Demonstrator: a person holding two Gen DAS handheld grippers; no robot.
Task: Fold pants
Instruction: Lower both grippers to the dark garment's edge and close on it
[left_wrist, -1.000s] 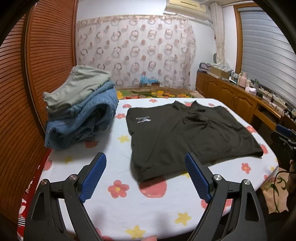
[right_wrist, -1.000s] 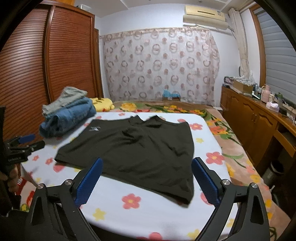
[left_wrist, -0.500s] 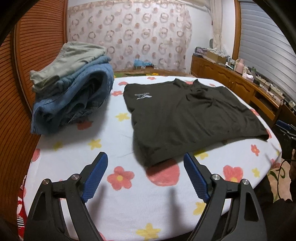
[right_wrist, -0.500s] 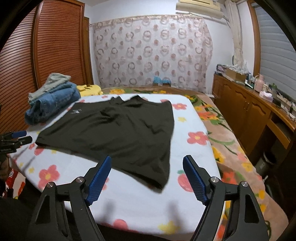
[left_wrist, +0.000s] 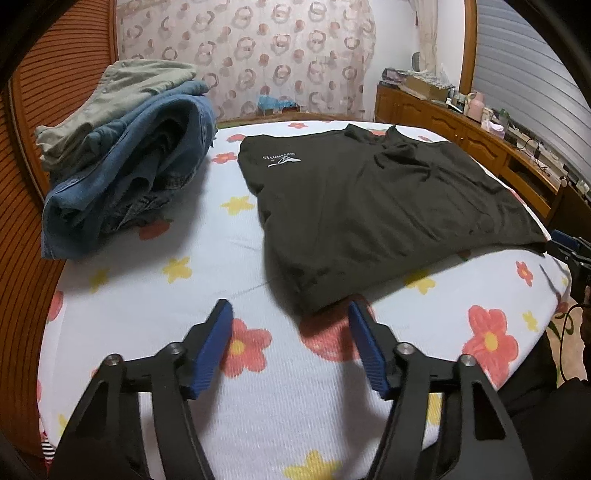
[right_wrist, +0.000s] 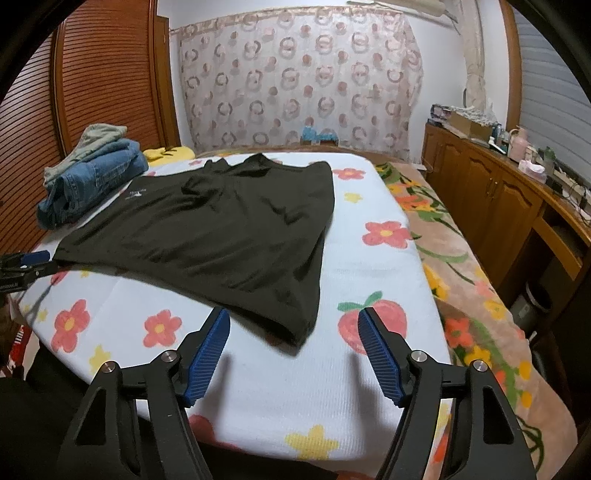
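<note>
Dark shorts-like pants with a small white logo lie spread flat on the flowered bed sheet; they also show in the right wrist view. My left gripper is open and empty, just short of the pants' near left corner. My right gripper is open and empty, just short of the near right corner. Each gripper shows at the edge of the other's view: the right and the left.
A pile of folded jeans and a grey-green garment sits at the bed's left by the wooden wardrobe. A wooden sideboard with clutter runs along the right. A flowered blanket lies on the bed's right side.
Both grippers have moved forward and down toward the near corners of the pants. Their jaws have narrowed somewhat but stay open. The pants have not moved.
</note>
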